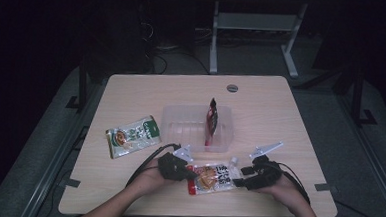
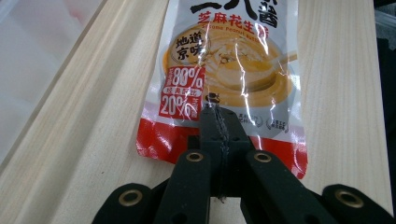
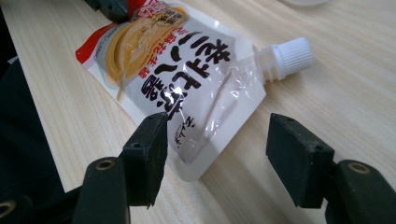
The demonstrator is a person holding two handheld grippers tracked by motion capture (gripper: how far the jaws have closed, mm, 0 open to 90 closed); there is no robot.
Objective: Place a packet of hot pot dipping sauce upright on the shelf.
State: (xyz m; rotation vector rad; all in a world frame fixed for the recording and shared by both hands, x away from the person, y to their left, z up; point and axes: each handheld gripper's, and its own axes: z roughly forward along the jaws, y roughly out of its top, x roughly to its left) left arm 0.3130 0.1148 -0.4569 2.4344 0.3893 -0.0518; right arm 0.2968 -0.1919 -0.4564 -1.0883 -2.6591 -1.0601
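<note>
Left tongs (image 1: 190, 172) first: we see them clamped tight on the red bottom edge of the sauce pouch (image 1: 210, 178), jaws pressed together w/ the foil pinched between them in the left gripper view. Pouch (image 2: 224, 70) lies flat on the bench (image 1: 261, 97), near the front edge, approx. midway between our two hands. In the high view, off to the left of it, sits a green snack packet (image 1: 132, 136), well apart from the pouch, also flat on the wood. Behind the pouch, toward the bench's middle, we've got a clear plastic tub (image 1: 180, 123) w/ a dark red packet (image 1: 212, 120) standing upright at its right side. Moving right along the pouch (image 3: 177, 79): its white screw cap (image 3: 290, 57) points toward the right hand, resting on the wood. Right tongs (image 3: 217, 144) hover at the pouch's cap-end corner, jaws standing well apart, one pad over the clear foil, the other over bare wood beside it; no pinch on anything that we can make out.
</note>
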